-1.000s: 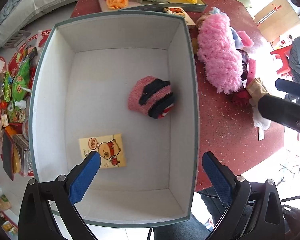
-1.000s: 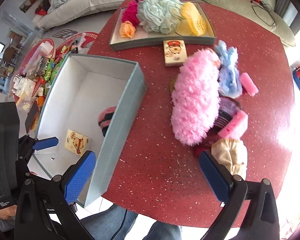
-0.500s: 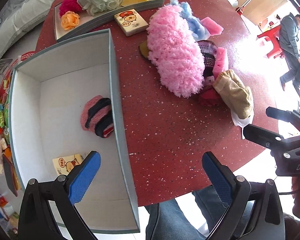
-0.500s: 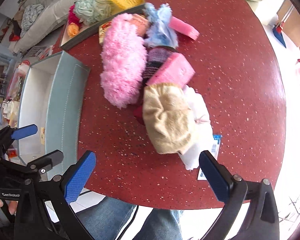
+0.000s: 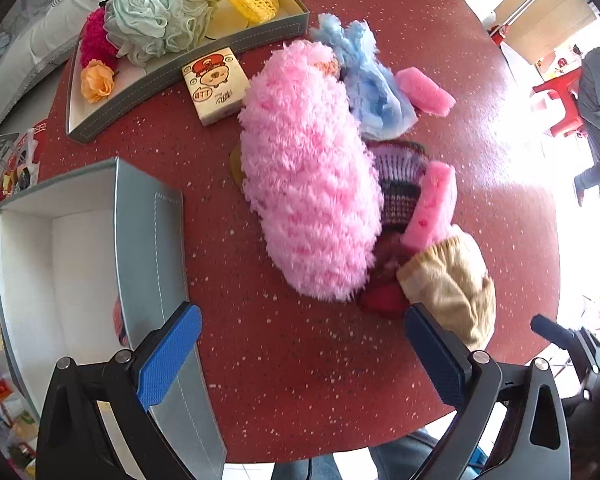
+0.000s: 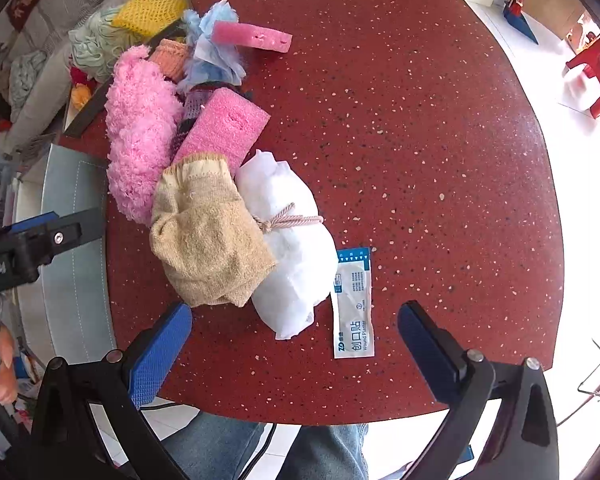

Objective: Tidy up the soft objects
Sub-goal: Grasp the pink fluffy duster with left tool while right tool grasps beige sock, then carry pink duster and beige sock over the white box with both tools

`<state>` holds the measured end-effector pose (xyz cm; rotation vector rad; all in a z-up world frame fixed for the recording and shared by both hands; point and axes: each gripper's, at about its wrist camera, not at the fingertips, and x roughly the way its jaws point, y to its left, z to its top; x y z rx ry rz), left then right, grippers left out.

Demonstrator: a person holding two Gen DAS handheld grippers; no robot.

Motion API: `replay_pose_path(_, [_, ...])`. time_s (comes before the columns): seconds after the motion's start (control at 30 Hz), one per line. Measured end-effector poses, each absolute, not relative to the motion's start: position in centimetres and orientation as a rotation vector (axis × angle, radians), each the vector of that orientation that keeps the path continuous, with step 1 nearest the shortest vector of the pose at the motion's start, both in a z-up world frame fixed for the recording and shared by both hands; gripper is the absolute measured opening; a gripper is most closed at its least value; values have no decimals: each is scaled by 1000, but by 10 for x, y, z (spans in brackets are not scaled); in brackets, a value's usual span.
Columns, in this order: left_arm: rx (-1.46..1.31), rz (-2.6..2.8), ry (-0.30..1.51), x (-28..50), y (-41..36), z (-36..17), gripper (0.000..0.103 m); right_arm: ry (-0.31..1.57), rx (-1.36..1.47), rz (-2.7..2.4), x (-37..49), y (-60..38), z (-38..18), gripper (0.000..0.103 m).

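A pile of soft things lies on the red table (image 5: 292, 360): a fluffy pink duster (image 5: 308, 184), a blue fluffy cloth (image 5: 372, 88), two pink sponges (image 5: 432, 204), a knitted striped piece (image 5: 400, 176) and a tan sock (image 5: 452, 284). In the right wrist view the tan sock (image 6: 208, 236) leans on a white tied bundle (image 6: 292, 240). My left gripper (image 5: 300, 356) is open and empty, over the table just short of the pile. My right gripper (image 6: 296, 352) is open and empty, just short of the white bundle. The grey-blue box (image 5: 148, 240) stands at the left.
A grey tray (image 5: 180, 68) at the back holds a green bath pouf, a yellow mesh, a red pompom and an orange flower. A small cartoon box (image 5: 216, 84) lies beside it. A plaster packet (image 6: 354, 304) lies right of the white bundle. The table edge is near.
My left gripper has swung right from above the box to the pile. My right gripper has moved right too, from the pink duster to the tan sock and white bundle. Both stayed open.
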<state>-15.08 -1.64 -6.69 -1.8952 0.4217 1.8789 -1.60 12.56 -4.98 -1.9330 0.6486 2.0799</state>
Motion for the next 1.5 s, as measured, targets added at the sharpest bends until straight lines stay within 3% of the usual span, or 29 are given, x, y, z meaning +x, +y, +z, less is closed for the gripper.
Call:
replay_pose_path(0.5, [-1979,2022,453,-228,38,-115,102,174,-2045,2322,-73,71,-54,103])
replay_pose_path(0.77, [-2036,1994,585,-237,48,-145,101,88,-2089,2304,-82,61,-65,102])
replay_pose_path(0.83, [-2038,1996,604,-237,48,-150,92,60,-2096,2287,-85,59,-67,93])
replay_pose_path(0.87, [-2025,2000,598,-237,48,-149,87,47,-2092,2279,-85,59,-68,79])
replay_pose_path(0.9, [-2011,2000,592,-236,49,-148,74,40,-2092,2271,-85,59,-69,65])
replay_pose_path(0.93, [-2004,1991,595,-234,50,-148,63,37,-2091,2260,-85,60,-69,62])
replay_pose_path(1.0, [-2002,1968,598,-230,53,-146,58,39,-2080,2257,-84,62,-67,46])
replay_pose_path(1.07, [-1992,1966,593,-228,53,-145,52,55,-2070,2260,-84,64,-63,38])
replay_pose_path(1.5, [-1893,1938,451,-187,4,-100,51,575,-1962,2221,-64,118,-37,33])
